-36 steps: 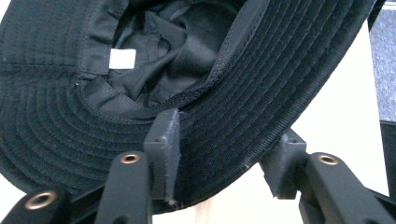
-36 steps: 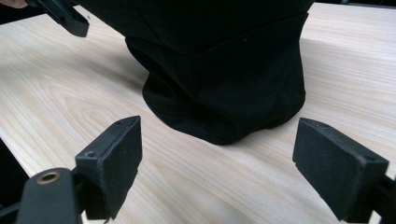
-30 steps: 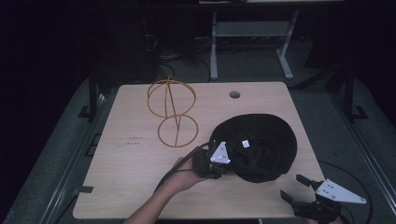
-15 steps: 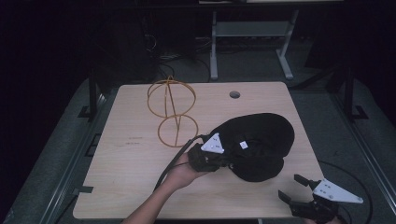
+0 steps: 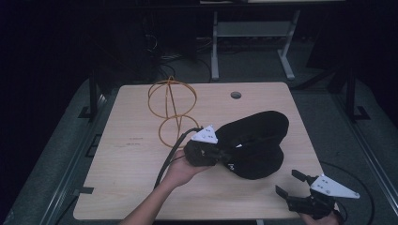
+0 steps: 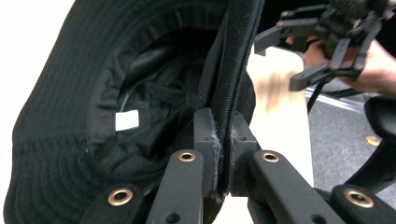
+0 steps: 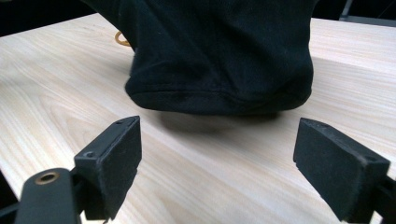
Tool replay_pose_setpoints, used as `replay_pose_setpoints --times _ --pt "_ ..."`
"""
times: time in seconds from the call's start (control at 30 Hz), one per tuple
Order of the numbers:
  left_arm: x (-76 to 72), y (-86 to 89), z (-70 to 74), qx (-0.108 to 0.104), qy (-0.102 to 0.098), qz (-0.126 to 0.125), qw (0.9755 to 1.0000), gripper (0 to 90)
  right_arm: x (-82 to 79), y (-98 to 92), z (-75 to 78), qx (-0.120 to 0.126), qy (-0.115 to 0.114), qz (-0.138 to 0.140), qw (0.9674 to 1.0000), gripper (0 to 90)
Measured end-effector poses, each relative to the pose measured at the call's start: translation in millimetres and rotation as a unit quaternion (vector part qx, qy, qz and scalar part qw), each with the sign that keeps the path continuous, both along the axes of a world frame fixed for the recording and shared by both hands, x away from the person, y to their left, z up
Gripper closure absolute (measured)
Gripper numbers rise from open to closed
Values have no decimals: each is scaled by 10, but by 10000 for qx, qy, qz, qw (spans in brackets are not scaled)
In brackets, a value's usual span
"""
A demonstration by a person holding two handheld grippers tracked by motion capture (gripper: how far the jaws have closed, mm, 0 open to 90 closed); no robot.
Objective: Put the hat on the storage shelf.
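The pale wooden table (image 5: 141, 154) carries two things: a black bucket hat (image 5: 256, 147) right of centre toward the near edge, and an orange wire hat stand (image 5: 171, 110) on the far left part — a round cage over a ring base, well apart from the right hand.

The hat is folded up on itself, its brim raised at the left where the left gripper (image 5: 213, 150) has it. In the left gripper view the jaws have just been closing and now pinch the stitched brim edge (image 6: 229, 93) flat between the pads, the crown's inside with its white label (image 6: 127, 120) hanging open beside them. The right gripper (image 5: 293, 183) waits near the table's right near corner with jaws spread wide, nothing between them, pointed at the hat's near edge (image 7: 219, 100), which seems to hover just off the wood — the shadow under it suggests so, though the dim light makes this uncertain.

The work in hand looks like lifting the hat toward the stand. To do it well:
- keep the left pinch deep on the brim, not at the very rim, so the cloth does not slide out;
- bring the right gripper in low and take the opposite brim before raising further;
- spread the two grips so the crown opens downward;
- only then carry it left and far, over the cage.
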State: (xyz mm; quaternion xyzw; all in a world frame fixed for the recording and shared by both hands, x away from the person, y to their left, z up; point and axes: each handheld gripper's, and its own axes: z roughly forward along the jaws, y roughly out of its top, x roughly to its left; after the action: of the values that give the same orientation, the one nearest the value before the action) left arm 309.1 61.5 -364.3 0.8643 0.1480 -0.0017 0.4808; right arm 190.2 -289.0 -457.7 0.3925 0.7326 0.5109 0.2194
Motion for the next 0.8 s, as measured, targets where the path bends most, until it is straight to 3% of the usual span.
replay_pose_setpoints --times 0.23,0.63,0.8 --pt "27 6 85 -301 188 28 9994 856 98 112 30 -114 -23 70 9999 147" --pt "41 68 125 -394 236 0 9989 857 301 98 103 105 -108 -17 9999 146" --pt "40 75 123 -408 231 -30 9989 857 372 68 97 231 -45 -61 9997 148"
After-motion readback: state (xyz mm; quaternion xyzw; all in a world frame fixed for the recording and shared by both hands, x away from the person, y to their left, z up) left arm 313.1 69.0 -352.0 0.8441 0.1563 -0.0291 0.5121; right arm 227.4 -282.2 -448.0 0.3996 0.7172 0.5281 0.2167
